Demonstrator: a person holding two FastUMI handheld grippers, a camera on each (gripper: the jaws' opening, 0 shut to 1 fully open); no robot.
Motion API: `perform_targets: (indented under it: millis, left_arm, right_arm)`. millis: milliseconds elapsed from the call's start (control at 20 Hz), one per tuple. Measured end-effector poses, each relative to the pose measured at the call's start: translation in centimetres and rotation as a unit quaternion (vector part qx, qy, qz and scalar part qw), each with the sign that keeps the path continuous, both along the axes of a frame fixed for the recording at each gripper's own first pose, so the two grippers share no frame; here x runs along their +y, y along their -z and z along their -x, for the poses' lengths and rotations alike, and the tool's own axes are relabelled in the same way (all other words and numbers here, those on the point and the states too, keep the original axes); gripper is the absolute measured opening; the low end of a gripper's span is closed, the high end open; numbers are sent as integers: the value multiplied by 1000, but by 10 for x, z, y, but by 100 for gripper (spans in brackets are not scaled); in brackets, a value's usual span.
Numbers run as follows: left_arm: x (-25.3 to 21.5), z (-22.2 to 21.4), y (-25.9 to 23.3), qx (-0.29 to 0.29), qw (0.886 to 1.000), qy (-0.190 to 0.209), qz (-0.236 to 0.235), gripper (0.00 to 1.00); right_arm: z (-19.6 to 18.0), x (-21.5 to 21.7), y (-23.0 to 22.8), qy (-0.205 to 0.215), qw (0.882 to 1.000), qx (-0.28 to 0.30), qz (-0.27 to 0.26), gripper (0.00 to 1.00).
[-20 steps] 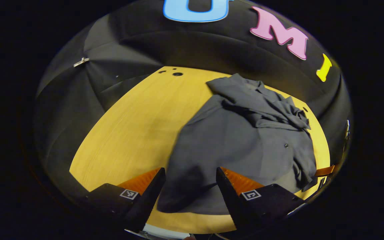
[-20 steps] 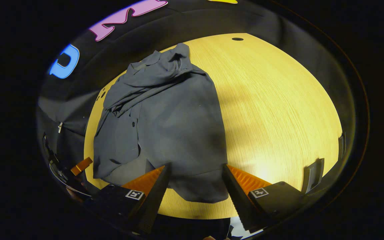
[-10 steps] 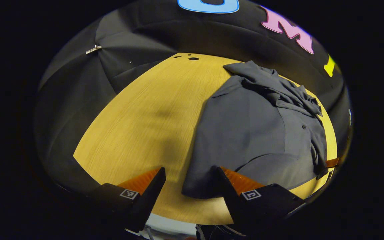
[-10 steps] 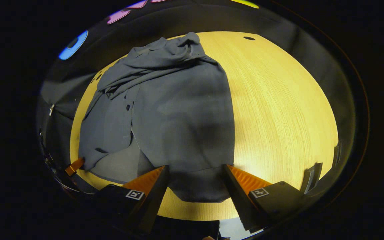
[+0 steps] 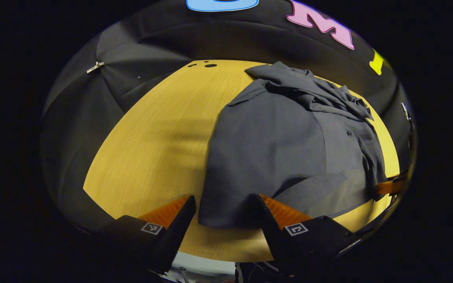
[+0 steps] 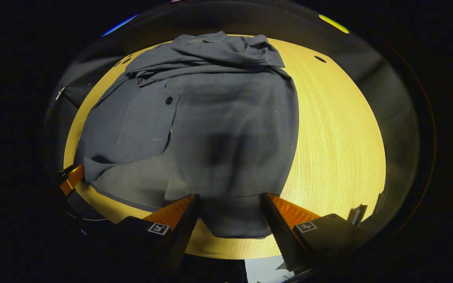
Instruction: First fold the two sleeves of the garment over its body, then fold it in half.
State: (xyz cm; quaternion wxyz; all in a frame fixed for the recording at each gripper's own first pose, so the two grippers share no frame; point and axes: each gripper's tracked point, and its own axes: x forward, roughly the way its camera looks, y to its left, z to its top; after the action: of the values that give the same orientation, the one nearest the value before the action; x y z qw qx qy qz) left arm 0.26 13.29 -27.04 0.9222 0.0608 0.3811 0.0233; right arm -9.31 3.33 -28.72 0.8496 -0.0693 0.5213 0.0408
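We are holding the left gripper and right gripper with fingers spread, each over a near hem corner of the garment, gripping nothing. The garment is lying on the table, its long axis running away from us, bunched collar pointing farthest. Bare wood is lying open on both outer sides.

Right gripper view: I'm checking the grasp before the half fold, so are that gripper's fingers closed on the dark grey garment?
No, the right gripper is open, its fingers wide apart on either side of the dark grey garment's near hem.
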Motion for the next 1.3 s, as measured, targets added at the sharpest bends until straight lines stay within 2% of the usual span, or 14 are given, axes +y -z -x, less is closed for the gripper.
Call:
perform_targets:
  millis: [150, 250, 350, 400, 450, 500, 550, 600, 700, 800, 900, 1050, 1300]
  left_arm:
    - [-5, -2, 2, 3, 1000, 8, -2, 93]
    - [-9, -2, 4, 10, 1000, 18, -2, 87]
    - [-16, -2, 4, 14, 999, 33, -3, 79]
    - [-20, -2, 4, 15, 999, 39, -2, 68]
    - [-22, -3, 5, 15, 999, 42, -2, 63]
    - [-26, -3, 5, 15, 999, 42, 2, 47]
    - [-29, -5, 5, 12, 999, 42, 6, 38]
    - [-33, -6, 5, 12, 999, 42, 9, 29]
    - [-36, -7, 4, 9, 999, 38, 23, 14]
    - [-39, -8, 3, 10, 998, 32, 48, 7]
    - [-38, -10, 0, 15, 998, 31, 61, 6]
    - [-38, -12, -18, -7, 998, 38, 56, 6]
    - [-63, -14, -70, -63, 991, 54, 108, 5]
  right_arm:
    - [-2, 0, 0, 2, 1000, 1, -3, 97]
    - [-3, 8, 0, -14, 1000, 5, -1, 84]
    - [-5, 14, 0, -27, 1000, 5, 5, 59]
    - [-5, 15, 0, -40, 999, 7, 3, 47]
    - [-9, 17, 1, -43, 999, 4, 1, 47]
    - [-6, 18, 0, -41, 999, 8, -3, 25]
    - [-9, 17, -2, -44, 999, 5, -10, 25]
    - [-8, 18, 0, -48, 999, 11, -16, 13]
    - [-8, 18, 1, -71, 997, 15, -31, 10]
    - [-8, 17, -3, -71, 996, 19, -49, 6]
    - [-12, 19, -10, -50, 996, 7, -80, 6]
    - [-20, 20, -33, -20, 992, -22, -119, 6]
    - [-28, 13, -64, 5, 988, -56, -145, 6]
